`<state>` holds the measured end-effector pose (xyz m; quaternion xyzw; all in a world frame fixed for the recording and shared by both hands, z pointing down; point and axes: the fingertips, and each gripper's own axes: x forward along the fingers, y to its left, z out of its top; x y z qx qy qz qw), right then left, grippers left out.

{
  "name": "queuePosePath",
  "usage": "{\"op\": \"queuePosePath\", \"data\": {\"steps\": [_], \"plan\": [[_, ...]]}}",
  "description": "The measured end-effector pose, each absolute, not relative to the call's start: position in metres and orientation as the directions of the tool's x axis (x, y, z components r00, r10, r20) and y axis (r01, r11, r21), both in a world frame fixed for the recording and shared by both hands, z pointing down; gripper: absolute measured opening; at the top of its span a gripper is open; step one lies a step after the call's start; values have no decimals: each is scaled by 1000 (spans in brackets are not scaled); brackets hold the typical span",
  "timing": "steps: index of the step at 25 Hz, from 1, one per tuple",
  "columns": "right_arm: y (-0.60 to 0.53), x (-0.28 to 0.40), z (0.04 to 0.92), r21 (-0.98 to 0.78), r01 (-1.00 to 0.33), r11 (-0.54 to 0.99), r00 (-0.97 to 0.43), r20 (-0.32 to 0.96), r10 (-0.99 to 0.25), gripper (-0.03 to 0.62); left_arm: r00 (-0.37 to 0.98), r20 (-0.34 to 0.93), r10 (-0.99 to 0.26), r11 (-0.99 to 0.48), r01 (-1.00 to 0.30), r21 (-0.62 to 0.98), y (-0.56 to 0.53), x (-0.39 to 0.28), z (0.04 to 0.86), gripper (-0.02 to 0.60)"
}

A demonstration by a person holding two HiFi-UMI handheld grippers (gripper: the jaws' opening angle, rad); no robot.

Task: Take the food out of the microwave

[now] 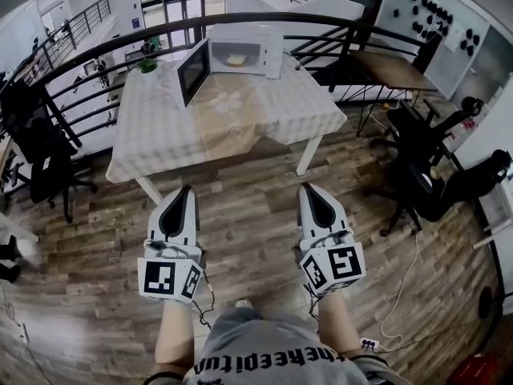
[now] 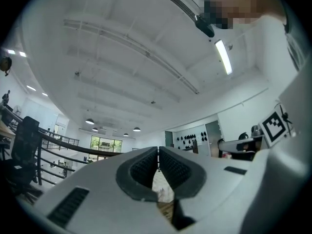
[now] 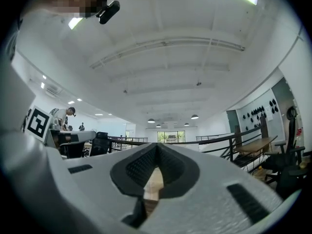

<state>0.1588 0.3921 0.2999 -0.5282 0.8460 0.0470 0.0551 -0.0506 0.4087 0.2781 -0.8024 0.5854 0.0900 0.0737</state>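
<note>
A white microwave (image 1: 240, 54) stands at the far end of a cloth-covered table (image 1: 160, 127), its door (image 1: 192, 74) swung open to the left. Inside it sits a pale yellow piece of food (image 1: 236, 58). Both grippers hover over the wooden floor, well short of the table. My left gripper (image 1: 186, 189) is shut, its tips meeting with nothing between them; in the left gripper view its jaws (image 2: 158, 155) point slightly up at the ceiling. My right gripper (image 1: 309, 188) is shut too and holds nothing; the right gripper view shows its pads (image 3: 156, 152) together.
A small potted plant (image 1: 147, 64) sits on the table's far left corner. A curved black railing (image 1: 96, 50) runs behind the table. Black office chairs stand at the left (image 1: 44, 171) and right (image 1: 433, 183). A wooden desk (image 1: 389, 69) is at the back right.
</note>
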Motion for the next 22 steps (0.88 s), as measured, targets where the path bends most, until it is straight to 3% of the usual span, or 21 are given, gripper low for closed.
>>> {"op": "queuePosePath", "data": {"steps": [8,22], "plan": [[379,138,305,27,-895,445,-445,-131,-886,5,393,-237,-889,-396,-918,-36,394,-50,280,12],[271,133,310,16,-889,457,-454,-151,-878,5,317,-239,-918,-326,-945,-1,294,-75,290,12]]}}
